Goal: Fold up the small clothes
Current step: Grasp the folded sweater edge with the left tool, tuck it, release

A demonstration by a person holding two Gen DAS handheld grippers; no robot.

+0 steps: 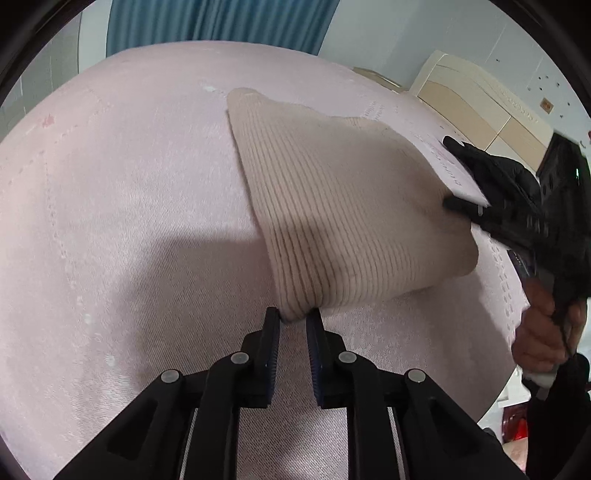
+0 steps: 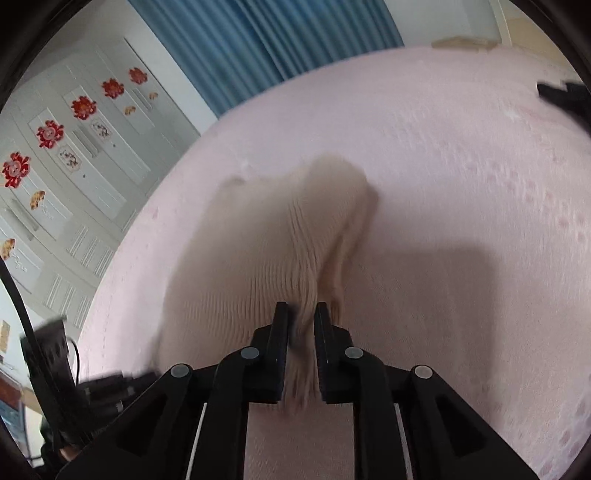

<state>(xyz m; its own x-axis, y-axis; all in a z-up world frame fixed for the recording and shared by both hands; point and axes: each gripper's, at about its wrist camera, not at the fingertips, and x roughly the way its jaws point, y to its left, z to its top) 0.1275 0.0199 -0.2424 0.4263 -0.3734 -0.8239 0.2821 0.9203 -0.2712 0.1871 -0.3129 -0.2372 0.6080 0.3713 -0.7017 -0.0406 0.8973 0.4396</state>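
A small beige ribbed knit garment [image 1: 332,206] lies partly lifted over the pink bedspread [image 1: 122,206]. My left gripper [image 1: 294,320] is shut on its near corner. My right gripper [image 2: 302,314] is shut on another edge of the same garment [image 2: 266,243], which bunches up and hangs between the fingers; this view is motion-blurred. In the left wrist view the right gripper [image 1: 465,177] shows at the right, its black fingers pinching the garment's far right edge, with the person's hand [image 1: 543,339] below it.
The pink bedspread [image 2: 461,229] fills both views. A blue curtain [image 1: 221,22] hangs behind. A cream cabinet [image 1: 480,99] stands at the far right. White wardrobe doors with red flower stickers [image 2: 48,133] stand at the left, with dark gear [image 2: 51,354] by the bed's edge.
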